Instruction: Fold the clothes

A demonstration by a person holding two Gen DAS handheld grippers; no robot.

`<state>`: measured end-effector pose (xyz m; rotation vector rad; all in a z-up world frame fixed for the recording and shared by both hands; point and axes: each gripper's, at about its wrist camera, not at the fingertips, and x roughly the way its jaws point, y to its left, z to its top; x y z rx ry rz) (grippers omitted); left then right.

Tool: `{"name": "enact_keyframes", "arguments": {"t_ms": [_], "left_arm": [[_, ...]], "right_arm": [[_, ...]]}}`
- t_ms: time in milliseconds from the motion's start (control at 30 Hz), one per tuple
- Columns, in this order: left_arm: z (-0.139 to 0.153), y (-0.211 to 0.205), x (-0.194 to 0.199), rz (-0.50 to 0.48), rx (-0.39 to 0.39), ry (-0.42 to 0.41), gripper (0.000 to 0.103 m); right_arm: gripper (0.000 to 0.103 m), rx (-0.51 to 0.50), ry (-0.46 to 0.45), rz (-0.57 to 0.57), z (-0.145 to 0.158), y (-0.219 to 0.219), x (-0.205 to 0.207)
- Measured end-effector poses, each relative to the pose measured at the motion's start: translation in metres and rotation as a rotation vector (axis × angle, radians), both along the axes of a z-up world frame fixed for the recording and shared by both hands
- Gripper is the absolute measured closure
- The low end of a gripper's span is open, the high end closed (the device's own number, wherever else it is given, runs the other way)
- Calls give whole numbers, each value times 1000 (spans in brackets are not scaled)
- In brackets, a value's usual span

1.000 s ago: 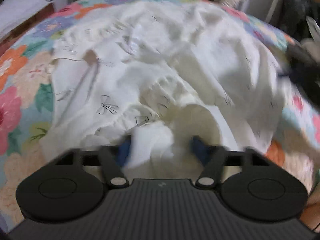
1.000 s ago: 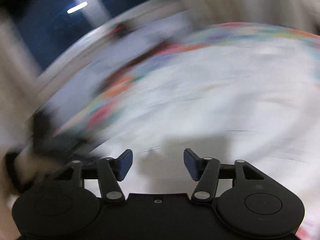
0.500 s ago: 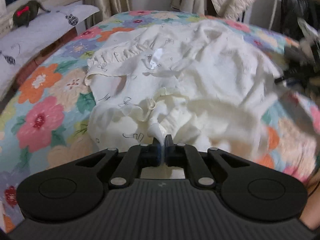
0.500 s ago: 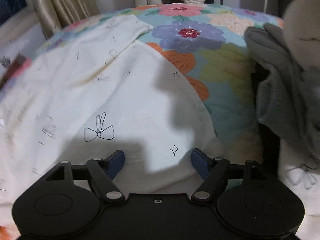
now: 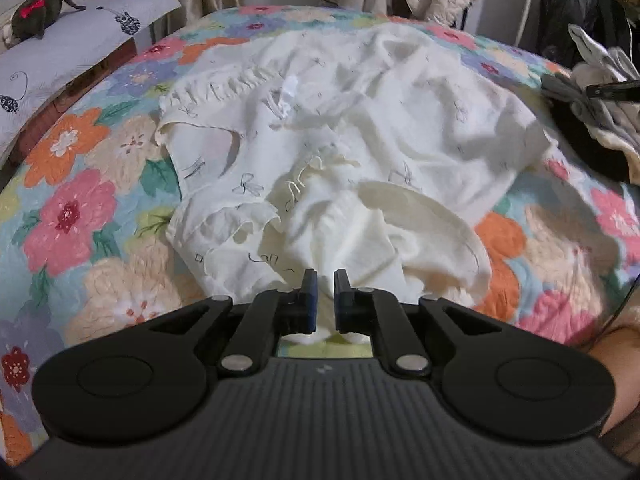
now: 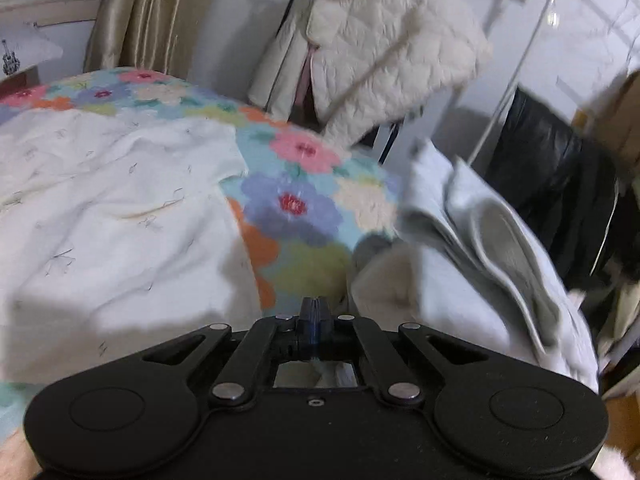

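A crumpled white garment (image 5: 400, 128) with small bow prints lies across the floral quilt (image 5: 72, 216). My left gripper (image 5: 325, 290) is at its near edge. The fingers stand a narrow gap apart, and a fold of the white cloth fills that gap. In the right wrist view the same garment (image 6: 120, 216) spreads to the left. My right gripper (image 6: 315, 307) is shut above the quilt (image 6: 296, 204), just right of the garment's edge. No cloth shows between its fingertips.
A pile of grey and pale clothes (image 6: 480, 248) sits on the bed's right side, also seen as clothes (image 5: 600, 72) in the left view. A quilted cream jacket (image 6: 384, 48) hangs behind. A pillow (image 5: 72, 40) with a dark plush toy (image 5: 36, 12) lies far left. Curtains (image 6: 132, 16) hang at the back.
The left gripper closed on the garment's near edge, and its fingers now stand slightly apart around the fold. The right gripper went from open over the garment to shut and swung right.
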<state>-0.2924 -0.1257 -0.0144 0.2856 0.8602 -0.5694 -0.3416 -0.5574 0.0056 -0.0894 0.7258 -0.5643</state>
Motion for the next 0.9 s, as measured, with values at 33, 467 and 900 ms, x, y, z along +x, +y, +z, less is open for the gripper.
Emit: {"name": "enact_keyframes", "arguments": {"t_ms": [33, 467, 900], "left_arm": [[1, 0, -1, -9, 9, -6, 95], [-8, -61, 44, 19, -90, 34, 28], [-44, -38, 45, 84, -150, 105, 92]], "right_arm": [[100, 71, -28, 4, 1, -5, -4], [43, 638, -40, -74, -74, -24, 20], [32, 792, -203, -299, -109, -35, 17]]}}
